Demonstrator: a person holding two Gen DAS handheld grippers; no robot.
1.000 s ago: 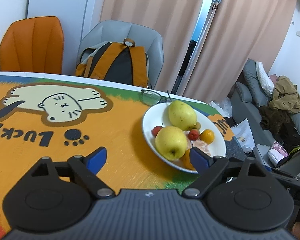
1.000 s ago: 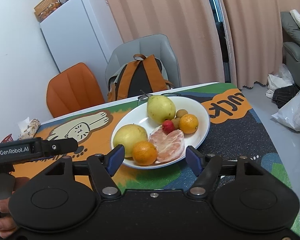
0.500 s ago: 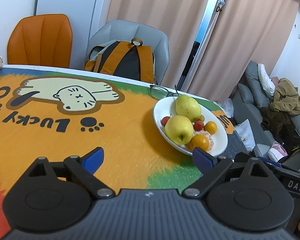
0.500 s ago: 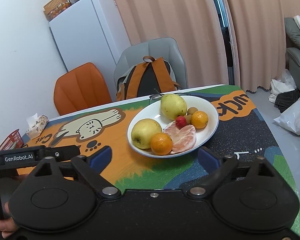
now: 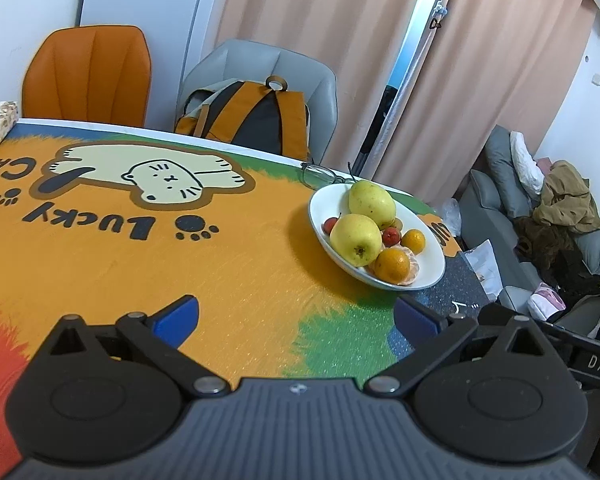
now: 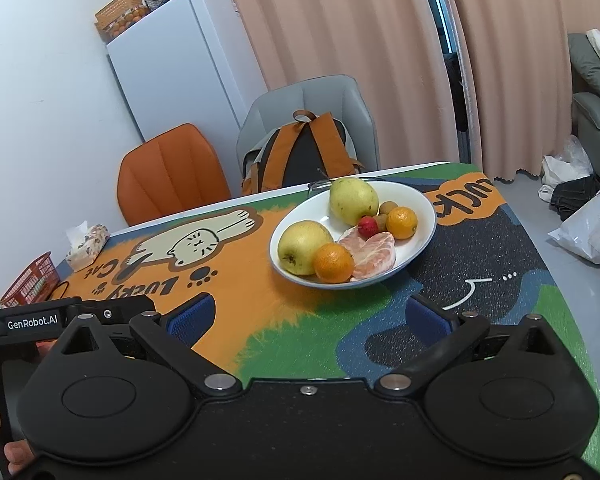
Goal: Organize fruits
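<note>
A white plate [image 6: 418, 204] [image 5: 432, 248] on the cat-print table holds two yellow-green apples [image 6: 303, 246] [image 6: 353, 200], two oranges [image 6: 333, 263] [image 6: 401, 222], a peeled pink citrus half [image 6: 370, 254], small red fruits [image 6: 367, 227] and a brown one. My left gripper [image 5: 296, 318] is open and empty, above the table, near side of the plate. My right gripper [image 6: 307, 320] is open and empty, also short of the plate. The left gripper's body [image 6: 32, 322] shows at the left of the right wrist view.
Eyeglasses [image 5: 320, 174] lie behind the plate. A tissue box [image 6: 87, 242] and a red basket [image 6: 32, 282] sit at the table's far left. An orange chair [image 6: 168, 172] and a grey chair with a backpack [image 6: 304, 152] stand behind the table. A fridge [image 6: 180, 68] stands further back.
Both grippers have pulled back from the plate, which now looks smaller and farther. Both stay open and empty.
</note>
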